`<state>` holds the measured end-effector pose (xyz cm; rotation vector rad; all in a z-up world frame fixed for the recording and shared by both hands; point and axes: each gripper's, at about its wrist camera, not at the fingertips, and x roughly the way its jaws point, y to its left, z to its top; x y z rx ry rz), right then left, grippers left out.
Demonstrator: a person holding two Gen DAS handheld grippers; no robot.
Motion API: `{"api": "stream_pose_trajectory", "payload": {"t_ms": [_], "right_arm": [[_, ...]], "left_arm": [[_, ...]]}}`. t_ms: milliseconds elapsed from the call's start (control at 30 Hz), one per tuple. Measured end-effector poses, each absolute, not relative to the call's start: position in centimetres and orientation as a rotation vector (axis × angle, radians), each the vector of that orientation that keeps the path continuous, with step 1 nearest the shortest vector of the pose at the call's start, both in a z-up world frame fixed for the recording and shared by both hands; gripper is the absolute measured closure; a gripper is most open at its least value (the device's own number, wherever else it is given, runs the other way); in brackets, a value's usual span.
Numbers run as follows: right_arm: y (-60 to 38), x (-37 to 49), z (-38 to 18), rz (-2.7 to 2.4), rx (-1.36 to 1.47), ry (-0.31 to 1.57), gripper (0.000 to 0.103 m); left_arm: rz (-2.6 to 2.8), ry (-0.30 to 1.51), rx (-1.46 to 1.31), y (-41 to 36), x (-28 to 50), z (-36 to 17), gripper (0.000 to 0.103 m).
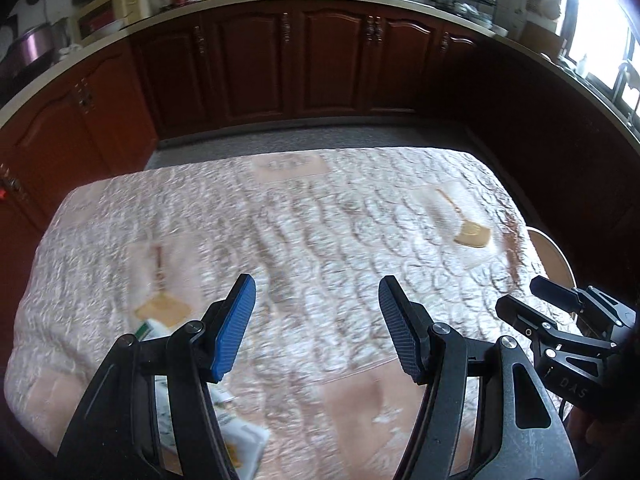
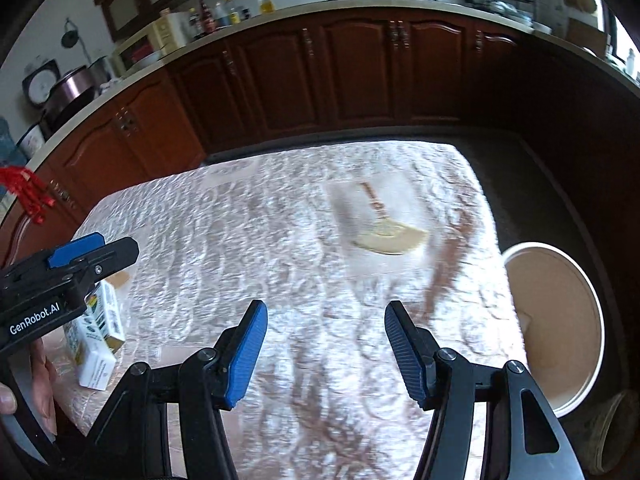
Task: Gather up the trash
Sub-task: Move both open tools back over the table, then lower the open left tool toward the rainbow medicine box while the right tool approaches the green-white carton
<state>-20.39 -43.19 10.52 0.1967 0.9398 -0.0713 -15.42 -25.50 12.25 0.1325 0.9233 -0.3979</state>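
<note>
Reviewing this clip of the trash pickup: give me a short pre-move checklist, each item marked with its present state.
1. Left gripper empty, jaws apart: ok.
2. Right gripper empty, jaws apart: ok.
3. Trash located: ok. A white and green carton lies on the table's left side, below the left gripper.
4. Second piece under the left gripper, a white packet: cannot tell whether it is the same carton; it is partly hidden.
5. Bin in place: ok. The round white bin stands beside the table's right edge, mouth open.
6. Other trash on the quilted tablecloth: cannot tell; both views are blurred, and the tan fan shapes look printed.
</note>
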Motion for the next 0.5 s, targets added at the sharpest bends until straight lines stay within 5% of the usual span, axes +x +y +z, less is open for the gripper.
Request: {"api": "stream_pose_trajectory", "payload": {"t_ms": [500], "right_arm": [[-36.8, -18.6, 10.4, 0.044, 0.133, 0.957, 0.042]], "left_arm": [[-0.294, 0.920, 0.077, -19.0, -15.3, 12.3, 0.040]]}}
